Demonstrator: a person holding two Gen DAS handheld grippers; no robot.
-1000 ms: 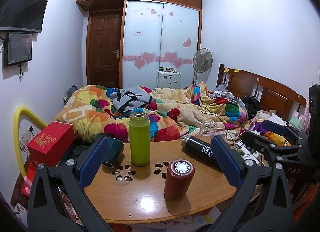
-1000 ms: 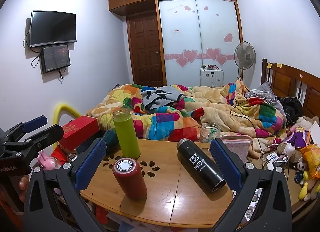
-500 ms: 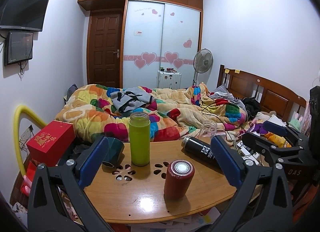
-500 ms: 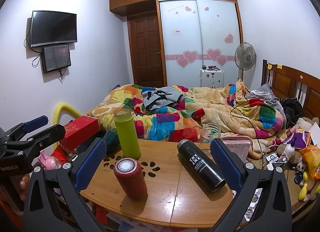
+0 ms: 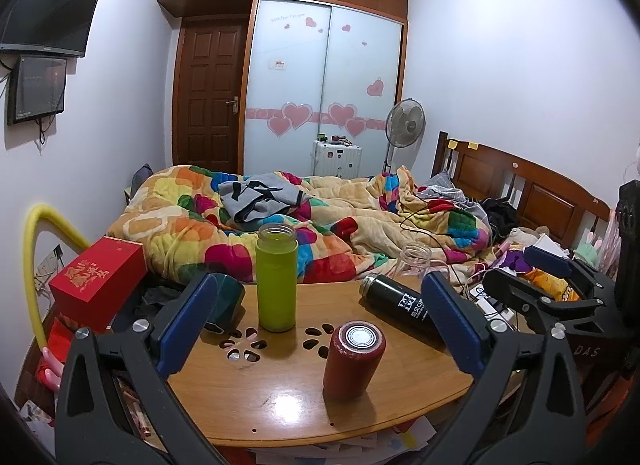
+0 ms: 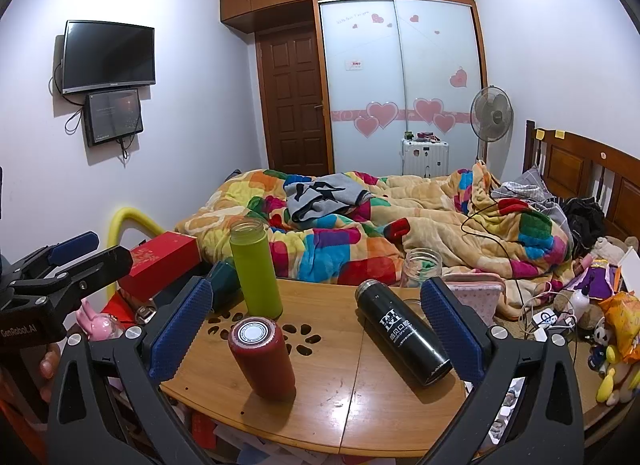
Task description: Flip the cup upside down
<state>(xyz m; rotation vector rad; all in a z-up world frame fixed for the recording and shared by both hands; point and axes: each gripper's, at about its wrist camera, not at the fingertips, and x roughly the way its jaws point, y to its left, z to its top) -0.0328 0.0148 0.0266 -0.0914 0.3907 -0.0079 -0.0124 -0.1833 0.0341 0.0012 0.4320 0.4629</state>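
Note:
A red cup [image 5: 354, 361] [image 6: 262, 357] stands on the round wooden table [image 5: 280, 405] [image 6: 360, 405] with its flat white-ringed end up. A green cup [image 5: 276, 273] [image 6: 256, 269] stands upright with its mouth open. A black flask [image 5: 400, 301] [image 6: 402, 331] lies on its side. A dark teal cup [image 5: 226, 299] [image 6: 224, 279] lies at the table's left edge. My left gripper [image 5: 320, 325] is open and empty, short of the red cup. My right gripper [image 6: 316, 329] is open and empty, in front of the table.
A clear glass jar [image 5: 414, 261] [image 6: 420, 267] stands at the table's far edge. A red box [image 5: 98, 281] [image 6: 164, 261] sits to the left. A bed with a colourful quilt [image 5: 320, 221] lies behind the table. Clutter and cables [image 6: 560, 313] fill the right side.
Both views have shifted very slightly. Nothing on the table has moved, and both grippers stay open.

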